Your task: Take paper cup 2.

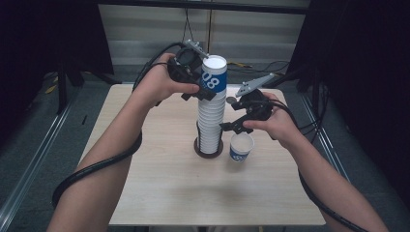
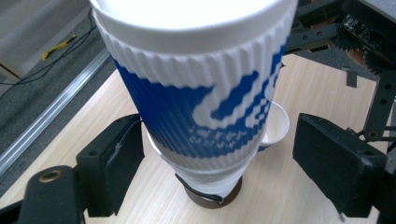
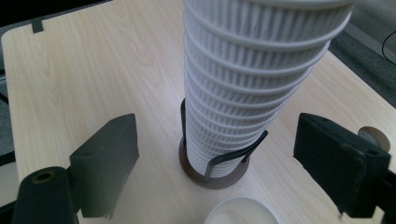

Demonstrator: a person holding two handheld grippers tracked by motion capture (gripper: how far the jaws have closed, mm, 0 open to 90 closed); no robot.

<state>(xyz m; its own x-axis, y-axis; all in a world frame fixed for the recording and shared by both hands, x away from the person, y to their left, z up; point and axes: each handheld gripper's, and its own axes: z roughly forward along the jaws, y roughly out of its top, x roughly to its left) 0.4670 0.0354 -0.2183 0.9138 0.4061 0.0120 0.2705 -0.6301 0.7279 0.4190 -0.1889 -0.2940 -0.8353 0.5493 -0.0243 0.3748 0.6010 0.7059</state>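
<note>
A tall stack of white ribbed paper cups [image 1: 210, 121] [image 3: 252, 84] stands in a wire holder with a brown base [image 1: 209, 151] [image 3: 212, 179] at the table's middle. The top cup [image 1: 214, 77] [image 2: 196, 93] carries blue print. My left gripper [image 1: 204, 92] [image 2: 219, 163] is up at that top cup with a jaw on each side. The left pad lies close against the cup wall; the right pad stands clear of it. My right gripper [image 1: 229, 116] [image 3: 219, 163] is open lower down, its jaws well apart and facing the stack. A single blue-printed cup [image 1: 241, 146] [image 3: 240, 212] stands just right of the holder.
The light wooden table [image 1: 159, 193] has bare surface to the left and in front of the holder. A small brown round disc [image 3: 373, 135] lies behind the right gripper's jaw. Black cables [image 1: 96, 166] trail from both grippers. Dark curtains flank the table.
</note>
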